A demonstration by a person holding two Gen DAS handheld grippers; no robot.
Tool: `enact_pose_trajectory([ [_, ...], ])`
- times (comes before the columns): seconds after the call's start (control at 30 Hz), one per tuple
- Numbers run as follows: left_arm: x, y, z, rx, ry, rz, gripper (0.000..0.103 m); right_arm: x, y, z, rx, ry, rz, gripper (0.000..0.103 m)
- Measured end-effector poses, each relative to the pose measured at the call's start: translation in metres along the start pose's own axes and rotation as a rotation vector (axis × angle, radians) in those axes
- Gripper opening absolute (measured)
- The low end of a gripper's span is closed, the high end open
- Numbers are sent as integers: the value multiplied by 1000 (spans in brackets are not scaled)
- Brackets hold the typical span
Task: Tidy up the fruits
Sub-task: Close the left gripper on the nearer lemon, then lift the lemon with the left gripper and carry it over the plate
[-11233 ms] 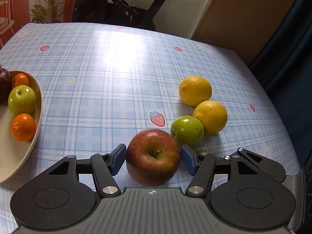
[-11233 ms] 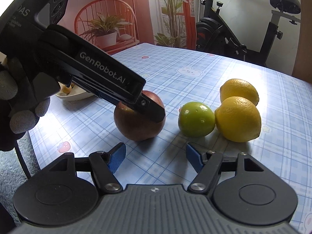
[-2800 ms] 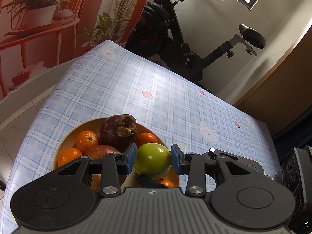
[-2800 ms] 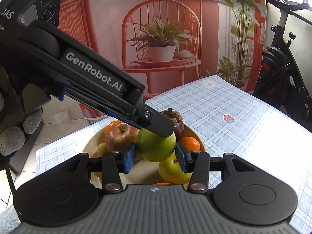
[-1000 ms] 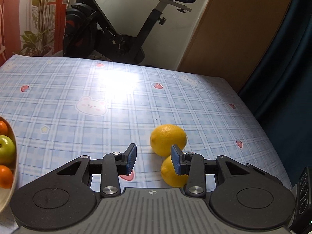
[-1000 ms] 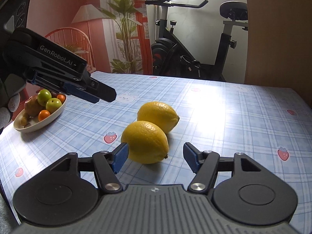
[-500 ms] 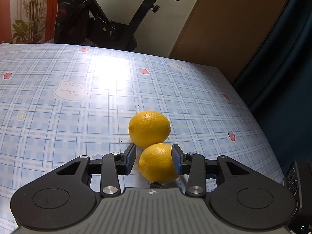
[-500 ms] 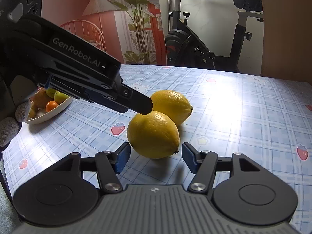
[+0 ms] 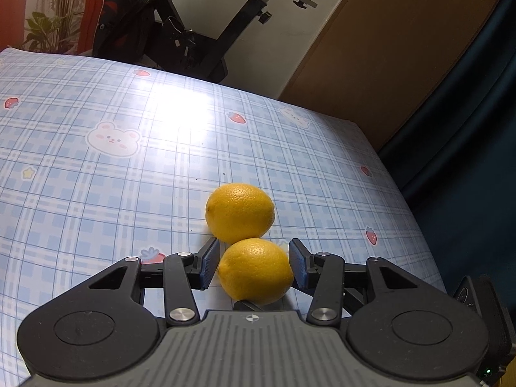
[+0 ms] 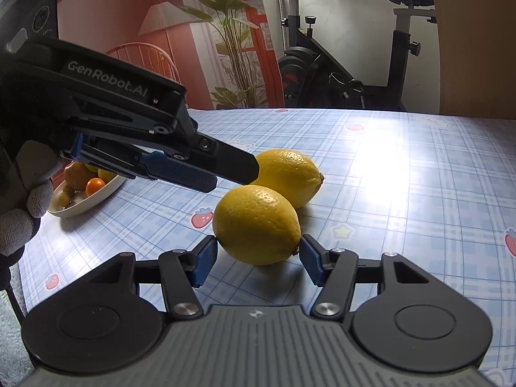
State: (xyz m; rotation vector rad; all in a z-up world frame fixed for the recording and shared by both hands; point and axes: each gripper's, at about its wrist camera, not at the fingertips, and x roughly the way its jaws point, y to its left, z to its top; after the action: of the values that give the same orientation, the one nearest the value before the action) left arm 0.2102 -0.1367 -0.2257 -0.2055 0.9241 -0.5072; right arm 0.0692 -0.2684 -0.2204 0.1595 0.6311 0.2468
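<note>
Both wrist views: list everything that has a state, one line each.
Near lemon: lying on the tablecloth, between the right tongs' pads, not gripped.
Far lemon: lying on the tablecloth just behind the near lemon, seemingly touching it.
Right tongs: closing around the near lemon, pads not pressing yet.
Left tongs: opening, hovering over the lemons, holding nothing.
Fruit bowl: upright, holding fruit.
</note>
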Motion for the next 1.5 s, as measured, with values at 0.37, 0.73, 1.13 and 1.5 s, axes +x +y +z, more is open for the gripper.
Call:
enact_pose_trajectory([
  [0.37,14,6,-5,-26,23,-24,50,-1,0,-1,12,0,3,59],
  [0.73,15,10,-10,-15,4,-42,50,0,-2,1,4,3,2,59],
  [1.13,6,6,-17,16,7,-6,49,0,1,-1,-35,8,61,58],
  [1.5,-16,17,-29,5,7,39,50,6,29,-5,-84,33,79,58],
])
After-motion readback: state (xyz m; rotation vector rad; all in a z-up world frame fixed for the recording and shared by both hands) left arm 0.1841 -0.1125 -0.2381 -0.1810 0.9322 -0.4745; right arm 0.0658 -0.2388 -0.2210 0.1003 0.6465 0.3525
